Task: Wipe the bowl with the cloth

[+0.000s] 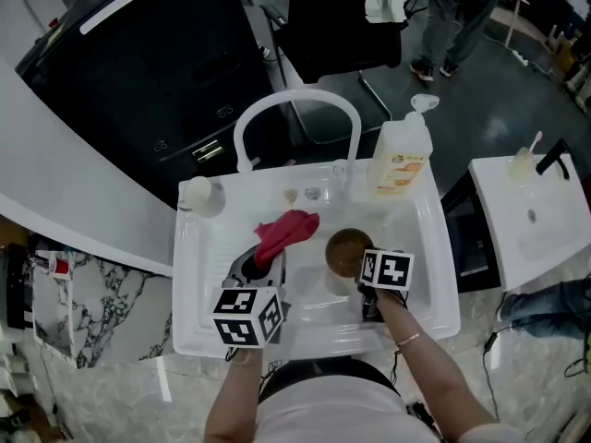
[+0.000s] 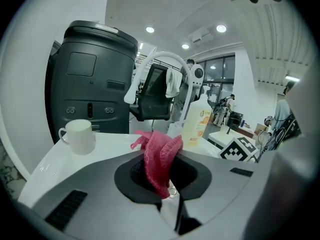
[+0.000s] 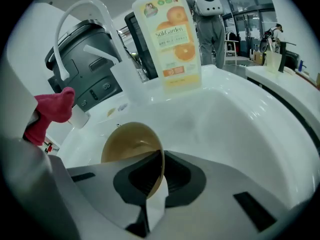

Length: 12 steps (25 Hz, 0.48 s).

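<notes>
The cloth is being clenched by the left hand-held gripper. The bowl is being pinched — at its rim — by the right hand-held gripper.

Left gripper clamped on cloth, tilted slightly down. Right gripper pinches bowl rim, pitched steeply down. Both forearms extended.

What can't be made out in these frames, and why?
Bowl: underside and near side, right gripper view, behind the right gripper.
Cloth: gripped end, head view, under the left gripper.
Bottle: pump top, right gripper view, cut off by the upper edge.
</notes>
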Motion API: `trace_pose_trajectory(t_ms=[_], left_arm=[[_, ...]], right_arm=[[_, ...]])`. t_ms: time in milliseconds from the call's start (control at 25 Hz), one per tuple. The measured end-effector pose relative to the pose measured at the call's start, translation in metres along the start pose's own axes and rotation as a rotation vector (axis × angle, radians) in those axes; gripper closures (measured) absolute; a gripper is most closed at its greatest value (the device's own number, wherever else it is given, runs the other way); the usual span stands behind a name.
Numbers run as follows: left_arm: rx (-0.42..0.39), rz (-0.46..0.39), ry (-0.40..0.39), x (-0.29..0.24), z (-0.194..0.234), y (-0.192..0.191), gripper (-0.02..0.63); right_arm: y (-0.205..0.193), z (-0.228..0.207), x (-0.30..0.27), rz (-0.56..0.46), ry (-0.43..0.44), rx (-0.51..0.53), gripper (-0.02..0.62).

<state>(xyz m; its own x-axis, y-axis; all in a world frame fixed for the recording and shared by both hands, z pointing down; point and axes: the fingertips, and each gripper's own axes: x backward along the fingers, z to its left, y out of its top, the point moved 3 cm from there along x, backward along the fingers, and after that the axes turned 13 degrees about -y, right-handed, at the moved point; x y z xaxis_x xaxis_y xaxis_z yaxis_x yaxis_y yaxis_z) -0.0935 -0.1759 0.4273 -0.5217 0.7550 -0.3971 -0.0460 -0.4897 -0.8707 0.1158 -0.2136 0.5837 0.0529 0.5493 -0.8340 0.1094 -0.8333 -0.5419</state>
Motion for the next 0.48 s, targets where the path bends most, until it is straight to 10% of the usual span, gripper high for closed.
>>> trace_pose_trajectory(t_ms=[480], left_arm=[[0.045,0.02,0.087,-0.007,0.037,-0.009,0.56]], right_arm=[[-0.025,0.022,-0.071,0.148,0.017,0.044,0.578]])
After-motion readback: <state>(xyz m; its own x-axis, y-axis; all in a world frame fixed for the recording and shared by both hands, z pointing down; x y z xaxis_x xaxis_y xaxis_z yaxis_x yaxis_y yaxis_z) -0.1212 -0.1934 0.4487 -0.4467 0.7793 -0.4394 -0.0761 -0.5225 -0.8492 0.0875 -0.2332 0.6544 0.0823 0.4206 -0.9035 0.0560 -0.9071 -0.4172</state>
